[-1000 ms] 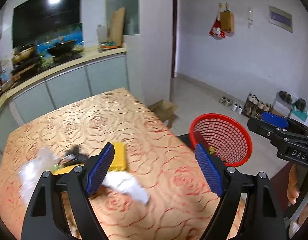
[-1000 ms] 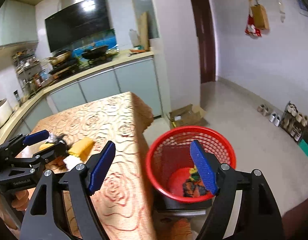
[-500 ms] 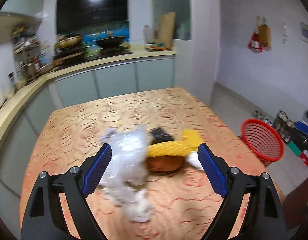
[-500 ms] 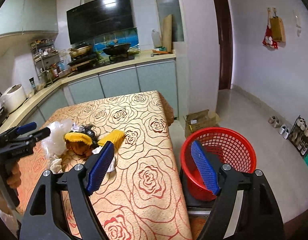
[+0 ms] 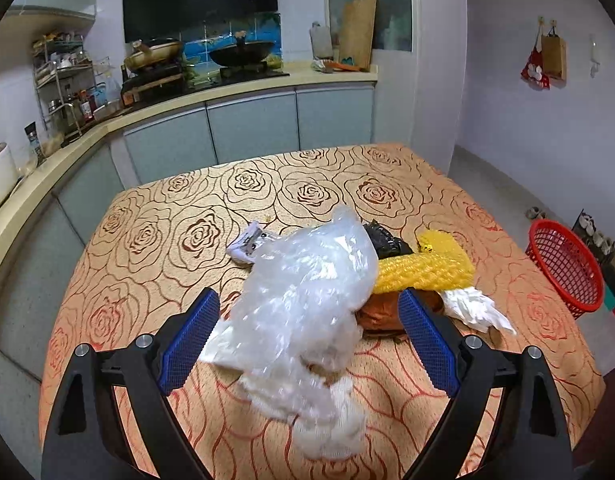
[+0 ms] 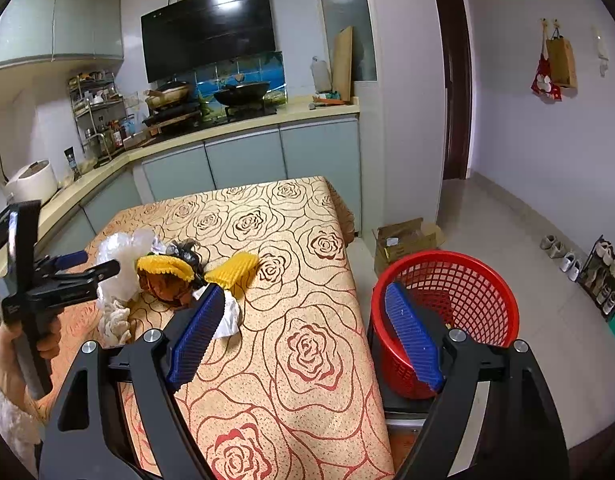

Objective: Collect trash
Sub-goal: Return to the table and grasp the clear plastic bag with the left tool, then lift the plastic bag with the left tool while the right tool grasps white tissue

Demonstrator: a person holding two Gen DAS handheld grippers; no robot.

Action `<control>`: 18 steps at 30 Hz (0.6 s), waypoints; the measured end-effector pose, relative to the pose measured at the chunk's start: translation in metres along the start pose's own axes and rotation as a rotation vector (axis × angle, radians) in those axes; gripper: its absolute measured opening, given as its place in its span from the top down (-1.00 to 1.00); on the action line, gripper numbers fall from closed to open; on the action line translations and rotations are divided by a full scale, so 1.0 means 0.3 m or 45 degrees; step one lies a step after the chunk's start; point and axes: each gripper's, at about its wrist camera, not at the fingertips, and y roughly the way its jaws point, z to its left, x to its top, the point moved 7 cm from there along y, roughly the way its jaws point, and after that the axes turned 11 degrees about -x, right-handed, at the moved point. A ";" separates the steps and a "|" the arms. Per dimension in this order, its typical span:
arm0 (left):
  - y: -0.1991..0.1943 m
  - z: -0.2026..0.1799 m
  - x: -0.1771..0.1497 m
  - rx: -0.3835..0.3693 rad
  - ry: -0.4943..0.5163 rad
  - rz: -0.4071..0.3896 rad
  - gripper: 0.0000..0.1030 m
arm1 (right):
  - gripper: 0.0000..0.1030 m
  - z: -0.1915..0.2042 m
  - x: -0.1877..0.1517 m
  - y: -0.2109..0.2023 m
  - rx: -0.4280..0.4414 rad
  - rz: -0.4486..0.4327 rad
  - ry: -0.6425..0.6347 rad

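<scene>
Left gripper [image 5: 307, 336] spread wide and opening further, clear plastic bag [image 5: 307, 292] between the blue pads, untouched. Right gripper [image 6: 303, 336] likewise widening, holding nothing, above the table edge [image 6: 307, 360]. Trash heap at table's middle; red basket [image 6: 463, 292] on the right, off the table.

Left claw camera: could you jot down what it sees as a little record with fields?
surface: table with rose-patterned cloth
left claw: jaws opening, blue pads either side of the clear bag, not pressing it
clear bag: crumpled, nearest the camera
yellow netting: behind the bag, over a brown lump
white paper: right of the pile
basket: red, on the floor past the table's right edge
</scene>
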 end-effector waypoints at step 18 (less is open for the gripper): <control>-0.066 0.119 0.030 -0.061 -0.142 -0.140 0.03 | -0.55 0.223 -0.059 0.185 0.092 0.091 -0.154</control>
